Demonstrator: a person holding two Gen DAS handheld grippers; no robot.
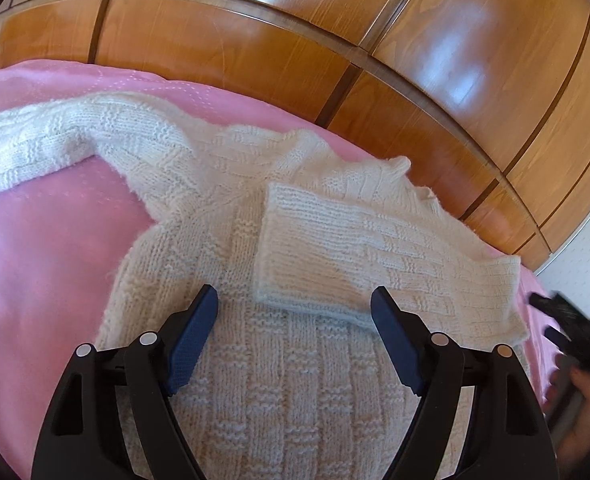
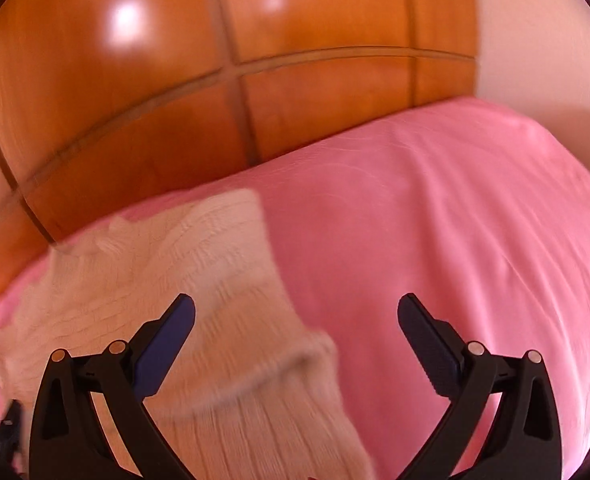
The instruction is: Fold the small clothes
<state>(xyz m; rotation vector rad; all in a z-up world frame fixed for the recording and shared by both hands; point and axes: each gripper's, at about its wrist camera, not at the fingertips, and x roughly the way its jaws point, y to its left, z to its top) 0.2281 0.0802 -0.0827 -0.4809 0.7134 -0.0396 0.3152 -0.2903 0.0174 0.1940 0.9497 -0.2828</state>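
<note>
- Two claws, both spread wide and holding nothing: left gripper over the white knit sweater on the pink bedspread
- Left wrist view alone shows one sleeve folded across the sweater's chest
- Right gripper hangs at the sweater's edge, blurred; wooden wardrobe behind the sweater

The left wrist view looks forward and down from close above the white knitted sweater on the pink bedcover, along the spread fingers of the left gripper, toward the wooden wardrobe behind the bed. The right wrist view, blurred, looks from close above along the spread fingers of the right gripper toward the same wardrobe, farther to the right. Both share the sweater, the bedcover and the wardrobe; the left view catches the blurred right gripper at its right edge.
</note>
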